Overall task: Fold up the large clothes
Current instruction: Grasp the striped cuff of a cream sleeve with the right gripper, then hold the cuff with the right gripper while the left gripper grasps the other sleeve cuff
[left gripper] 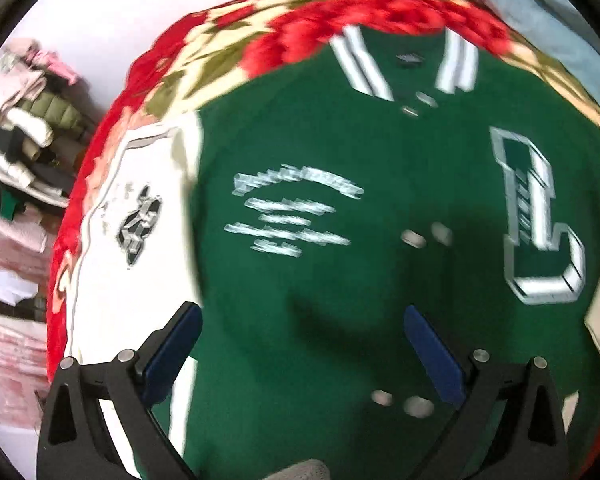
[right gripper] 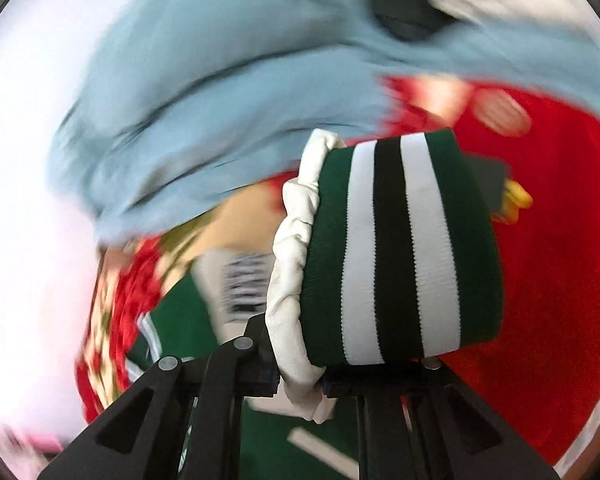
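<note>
Blanket: we see a red floral blanket (left gripper: 300,28) filling the upper part of the left view; it serves as the folding surface.
Jacket: our green varsity jacket (left gripper: 380,200) lies front-up across the centre of the left view, collar at top, spread flat, we judge, so the sleeves can fold inward.
Blue cloth: a pale blue garment (right gripper: 220,92) is bunched in the upper left of the right view, off the jacket.
Sleeve: the white sleeve (left gripper: 132,240) lies at left, still out to the side.
Cuff: the striped cuff (right gripper: 400,248) stands at centre of the right view.
Right claw: our right claw (right gripper: 300,384) pinches the white sleeve end just below that cuff, lifted for carrying across.
Left claw: our left claw (left gripper: 300,332) is spread wide, above the jacket's lower front, gripping nothing.
</note>
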### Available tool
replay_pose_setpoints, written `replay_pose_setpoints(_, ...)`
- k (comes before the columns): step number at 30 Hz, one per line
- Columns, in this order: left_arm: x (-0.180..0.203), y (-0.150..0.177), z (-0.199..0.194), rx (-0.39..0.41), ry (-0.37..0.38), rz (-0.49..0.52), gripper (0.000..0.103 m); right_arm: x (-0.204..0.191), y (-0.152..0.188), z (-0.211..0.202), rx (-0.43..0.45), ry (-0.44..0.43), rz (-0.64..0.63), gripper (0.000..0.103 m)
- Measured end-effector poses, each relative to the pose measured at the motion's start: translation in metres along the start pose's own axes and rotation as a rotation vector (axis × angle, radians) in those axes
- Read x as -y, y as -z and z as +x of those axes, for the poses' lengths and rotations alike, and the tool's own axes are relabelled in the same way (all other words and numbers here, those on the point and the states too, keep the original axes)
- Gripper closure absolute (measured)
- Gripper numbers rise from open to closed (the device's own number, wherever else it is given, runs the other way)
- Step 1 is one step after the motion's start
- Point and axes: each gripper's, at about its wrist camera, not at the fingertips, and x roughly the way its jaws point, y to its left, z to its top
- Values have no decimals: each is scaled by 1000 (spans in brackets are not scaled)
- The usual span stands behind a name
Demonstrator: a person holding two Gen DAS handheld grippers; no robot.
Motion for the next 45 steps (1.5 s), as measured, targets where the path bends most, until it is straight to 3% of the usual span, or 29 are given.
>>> replay_pose_setpoints(2,-26,-3,5,-5,-14,-40,0,-68,11,9,-35,-48,-150,89)
replay_pose_setpoints(6,-88,2,22,-30,-76,-113,0,-204,77,57,-146,-133,-452,89)
replay_pose_setpoints(11,-166,21,49,-56,-132,-242,0,-340,234,137,-337,-185,-837,89)
replay_pose_setpoints(16,-213,38,73,-87,-167,-316,0,-376,385,199,-461,-102,-1190,88)
replay_pose_setpoints(19,-237,49,80,-107,-176,-345,0,-355,433,216,-585,-94,-1259,76)
replay_pose_setpoints(21,-254,62,78,-135,-154,-373,0,-349,439,209,-609,-149,-1270,54)
replay_pose_setpoints(24,-284,90,66,-193,-81,-440,0,-331,426,183,-664,-254,-1187,31)
replay_pose_setpoints(27,-312,130,64,-301,41,-573,0,-297,397,155,-687,-261,-1046,30)
replay_pose_setpoints(30,-338,180,78,-428,212,-809,0,-264,373,138,-700,-199,-943,30)
replay_pose_setpoints(33,-351,219,106,-495,364,-1045,0,-228,359,135,-721,-139,-840,30)
replay_pose_setpoints(36,-362,239,136,-488,464,-1252,2,-206,351,137,-723,-91,-785,30)
replay_pose_setpoints(39,-377,241,155,-413,438,-1358,3,-194,350,136,-723,-59,-762,30)
replay_pose_setpoints(45,-410,198,179,-264,189,-1353,3,-210,367,136,-716,-46,-804,30)
